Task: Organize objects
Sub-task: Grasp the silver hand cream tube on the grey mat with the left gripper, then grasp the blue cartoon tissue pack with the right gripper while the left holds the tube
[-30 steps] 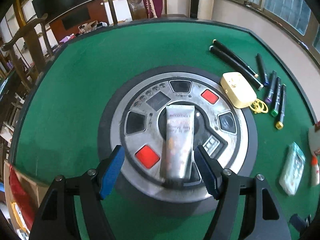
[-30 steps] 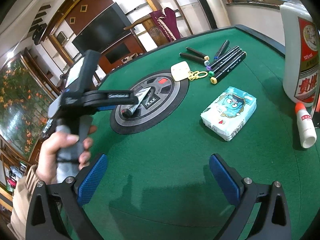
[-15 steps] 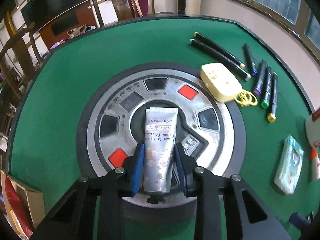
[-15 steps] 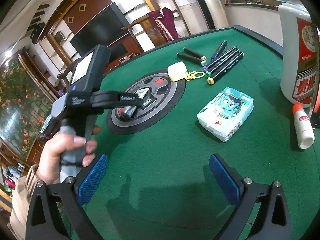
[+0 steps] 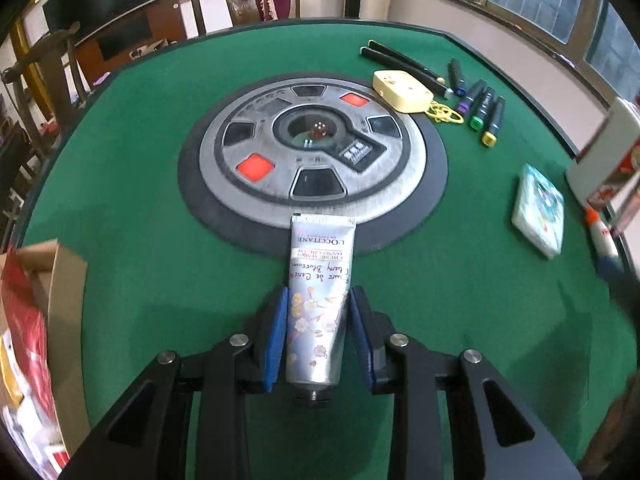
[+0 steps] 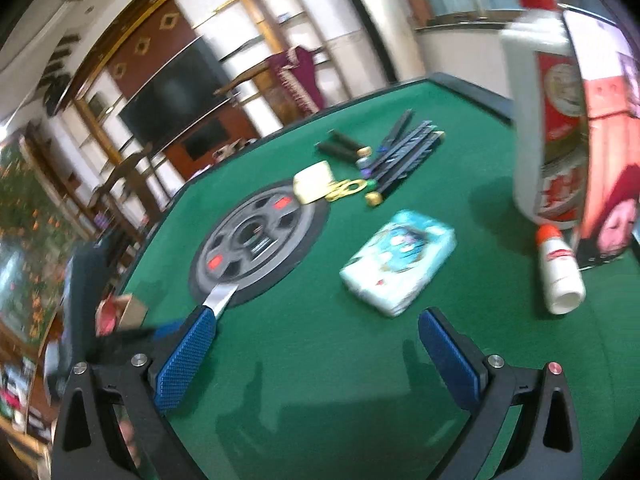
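Table [image 5: 132,184]: one, green felt, with one round grey disc [image 5: 312,160] in its middle.
Bottle [image 6: 540,112]: one.
Tissue pack [image 5: 540,210]: one.
Tube [image 5: 318,300]: one, pinched in my left gripper [image 5: 318,332], above the felt near the disc; I carry it level, grip firm.
Right gripper [image 6: 316,356]: spread, empty.
Markers [image 5: 486,114]: about four capped.

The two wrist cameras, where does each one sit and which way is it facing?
Left wrist: on the left tongs, angled down at the hand cream tube they clamp, central dial beyond; only the tongs' arms show.
Right wrist: on the open right tongs, facing across the green table.
Shared: tube, dial, tissue pack, markers.
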